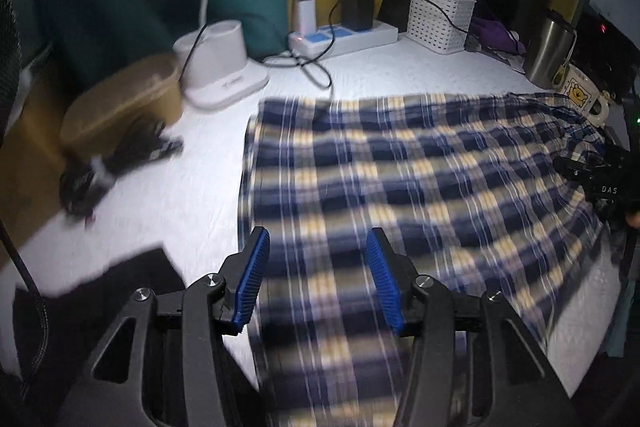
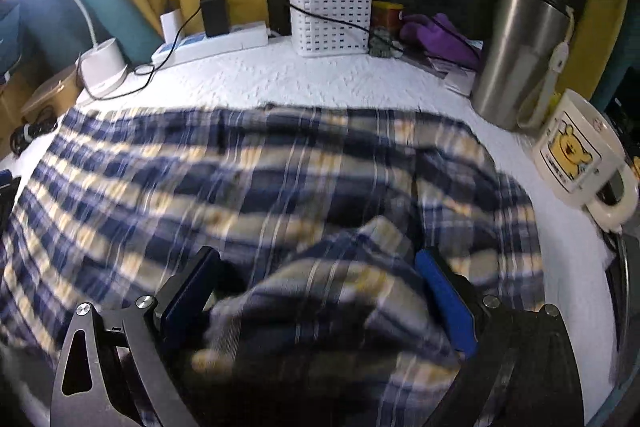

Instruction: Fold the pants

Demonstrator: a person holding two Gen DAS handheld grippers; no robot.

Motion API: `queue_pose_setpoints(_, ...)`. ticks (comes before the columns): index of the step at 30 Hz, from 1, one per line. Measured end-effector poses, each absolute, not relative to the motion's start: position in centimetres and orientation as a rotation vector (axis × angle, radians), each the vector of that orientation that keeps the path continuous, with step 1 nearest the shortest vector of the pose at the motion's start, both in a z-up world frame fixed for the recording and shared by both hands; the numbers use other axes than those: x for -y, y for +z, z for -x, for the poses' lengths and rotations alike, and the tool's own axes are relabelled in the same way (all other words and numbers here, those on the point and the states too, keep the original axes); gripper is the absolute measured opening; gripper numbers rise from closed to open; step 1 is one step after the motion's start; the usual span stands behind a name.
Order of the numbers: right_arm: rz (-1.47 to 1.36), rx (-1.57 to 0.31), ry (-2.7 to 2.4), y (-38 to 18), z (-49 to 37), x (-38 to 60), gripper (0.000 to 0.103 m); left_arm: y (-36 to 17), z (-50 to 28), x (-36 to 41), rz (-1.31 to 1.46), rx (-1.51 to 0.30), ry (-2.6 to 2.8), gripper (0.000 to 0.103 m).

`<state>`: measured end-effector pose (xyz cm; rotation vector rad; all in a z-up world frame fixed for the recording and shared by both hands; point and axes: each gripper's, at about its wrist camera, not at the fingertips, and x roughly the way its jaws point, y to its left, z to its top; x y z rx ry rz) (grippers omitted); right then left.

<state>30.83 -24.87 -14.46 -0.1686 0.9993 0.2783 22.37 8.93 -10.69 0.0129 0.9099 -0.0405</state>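
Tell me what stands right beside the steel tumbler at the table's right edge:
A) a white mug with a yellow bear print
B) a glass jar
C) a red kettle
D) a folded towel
A: the white mug with a yellow bear print sits on the white table next to the steel tumbler, just past the plaid pants.

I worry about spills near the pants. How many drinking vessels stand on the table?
2: a steel tumbler at the back right, and a bear mug just in front of it. Others may be hidden.
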Motion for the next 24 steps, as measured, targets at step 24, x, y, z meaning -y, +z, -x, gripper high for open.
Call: queue_pose_setpoints(24,0.212,-0.996,0.279,-13.8,-24.2,26.0,0.098,-11.5,-16.2,-1.8,-0.012,-0.855,-0.184,0.057)
